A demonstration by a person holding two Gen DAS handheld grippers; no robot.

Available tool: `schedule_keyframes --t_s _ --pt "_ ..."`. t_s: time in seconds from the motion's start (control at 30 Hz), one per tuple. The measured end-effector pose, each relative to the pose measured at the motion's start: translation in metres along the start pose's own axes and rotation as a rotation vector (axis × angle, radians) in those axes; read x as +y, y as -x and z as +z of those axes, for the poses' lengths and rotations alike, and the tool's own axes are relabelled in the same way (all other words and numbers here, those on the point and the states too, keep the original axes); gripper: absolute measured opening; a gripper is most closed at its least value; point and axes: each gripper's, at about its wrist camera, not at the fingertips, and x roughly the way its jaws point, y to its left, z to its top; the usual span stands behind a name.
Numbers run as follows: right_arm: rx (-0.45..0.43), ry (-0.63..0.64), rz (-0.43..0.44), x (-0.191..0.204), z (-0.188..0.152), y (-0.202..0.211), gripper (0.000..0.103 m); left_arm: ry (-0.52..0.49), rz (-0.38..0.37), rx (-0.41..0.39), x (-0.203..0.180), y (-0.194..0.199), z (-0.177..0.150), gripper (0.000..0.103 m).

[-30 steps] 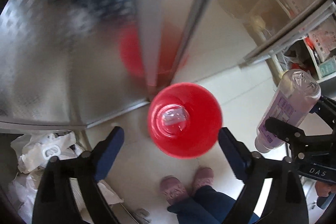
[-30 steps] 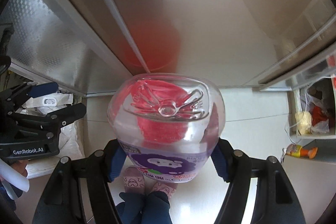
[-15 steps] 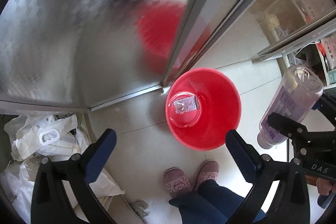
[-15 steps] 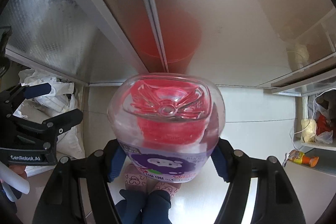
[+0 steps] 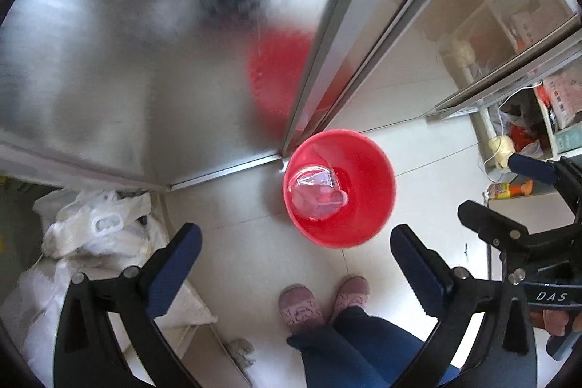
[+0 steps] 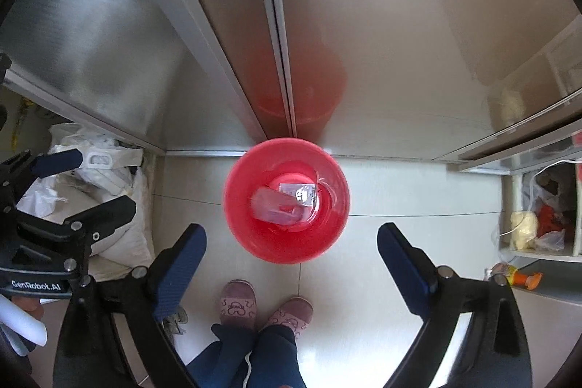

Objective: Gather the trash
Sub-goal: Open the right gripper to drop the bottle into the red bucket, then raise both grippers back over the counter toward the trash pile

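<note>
Clear plastic bottle (image 6: 278, 208) lying in round red bucket (image 6: 287, 242), perhaps beside a wrapper, left tool (image 5: 295, 255) wide, right tool (image 6: 291, 251) opening, empty

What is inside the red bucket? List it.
Inside the red bucket: a clear plastic bottle lying on its side and a small clear wrapper. The bottle covers part of the bottom; anything beneath stays unseen.

The red bucket (image 6: 286, 200) stands open from above; metal door panels (image 6: 225, 35) close behind it, white bags (image 6: 105, 177) crowd left.
</note>
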Motion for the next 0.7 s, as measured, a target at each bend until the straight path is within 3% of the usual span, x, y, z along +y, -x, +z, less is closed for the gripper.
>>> schedule_keyframes --t_s 0.2,0.47,0.7 --pt "-0.071 0.045 -0.03 0.015 0.002 0.109 0.095 0.055 0.02 -0.079 -0.013 0.12 -0.005 0.103" --pt "-0.277 0.102 -0.066 0.032 0.015 0.284 0.101 0.121 0.066 -0.23 -0.032 0.29 -0.007 0.103" --pt "-0.425 0.142 -0.035 0.043 0.028 0.371 0.101 0.163 0.118 -0.354 -0.041 0.376 -0.007 0.103"
